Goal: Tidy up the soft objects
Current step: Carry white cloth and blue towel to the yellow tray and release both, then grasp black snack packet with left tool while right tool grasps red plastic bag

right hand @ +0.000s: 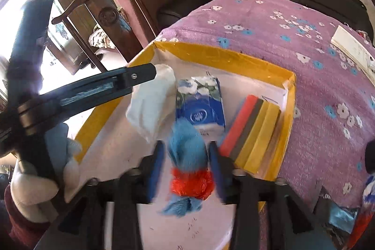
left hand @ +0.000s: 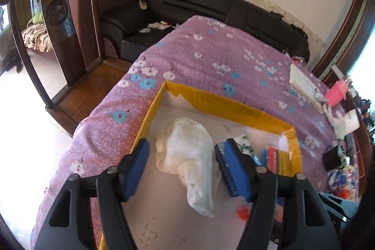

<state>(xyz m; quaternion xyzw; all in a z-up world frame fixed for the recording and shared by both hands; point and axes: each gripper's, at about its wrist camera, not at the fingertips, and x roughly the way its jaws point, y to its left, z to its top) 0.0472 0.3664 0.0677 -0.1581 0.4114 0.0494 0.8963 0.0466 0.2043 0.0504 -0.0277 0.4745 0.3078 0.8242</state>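
A crumpled white cloth [left hand: 187, 161] lies on the pale floor of a shallow yellow-walled box [left hand: 225, 101], between the blue pads of the left gripper [left hand: 185, 165]. Its jaws stand well apart and neither pad presses the cloth.

In the right wrist view a blue and red fluffy toy [right hand: 187, 165], blurred, sits between the pads of the right gripper [right hand: 187, 164]; those jaws stand partly open, and whether the pads touch the fluff cannot be told. At 12 o'clock from the toy lies a blue tissue pack [right hand: 200, 104], the cloth just beside it at 9 o'clock, and a row of coloured sponges [right hand: 252, 132] at 3 o'clock. The box rests on a purple flowered bedspread [right hand: 293, 67].
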